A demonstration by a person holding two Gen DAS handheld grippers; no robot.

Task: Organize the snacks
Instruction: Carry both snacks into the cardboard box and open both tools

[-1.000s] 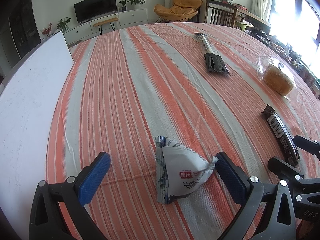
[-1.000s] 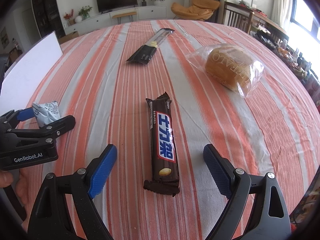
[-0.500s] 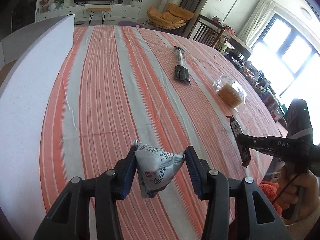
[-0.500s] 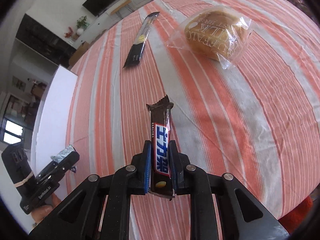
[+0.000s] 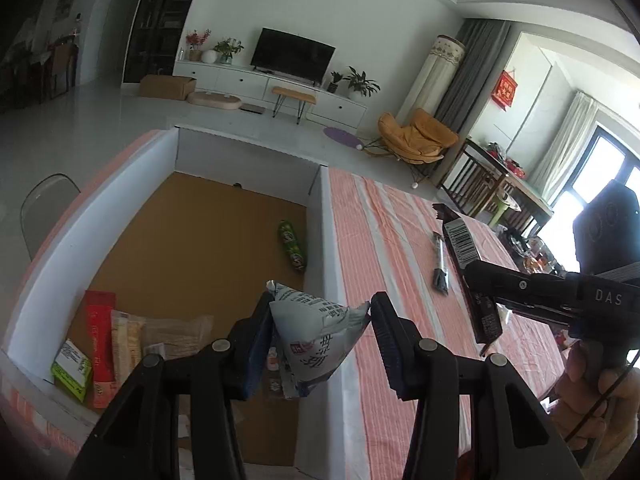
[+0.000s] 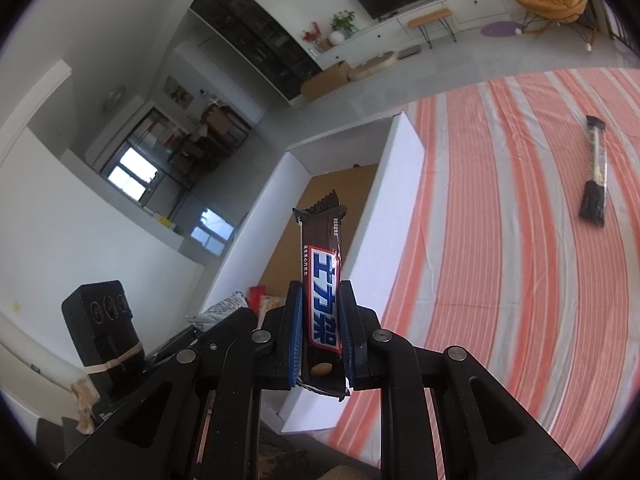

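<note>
Blue-padded fingers of the left gripper (image 5: pixel 322 330) are clamped on a grey-white triangular snack pouch (image 5: pixel 316 332), held in the air above the white-walled box (image 5: pixel 326 240) near its right wall. Inside the box lie a green packet (image 5: pixel 292 246) and, at the near end, several flat packets (image 5: pixel 104 344). The right gripper (image 6: pixel 320 338) has its 2 fingers closed on a brown chocolate bar (image 6: pixel 320 280), which stands upright beside the box. A long dark packet (image 6: pixel 595 172) lies further off on the orange-striped surface (image 6: pixel 500 240).
</note>
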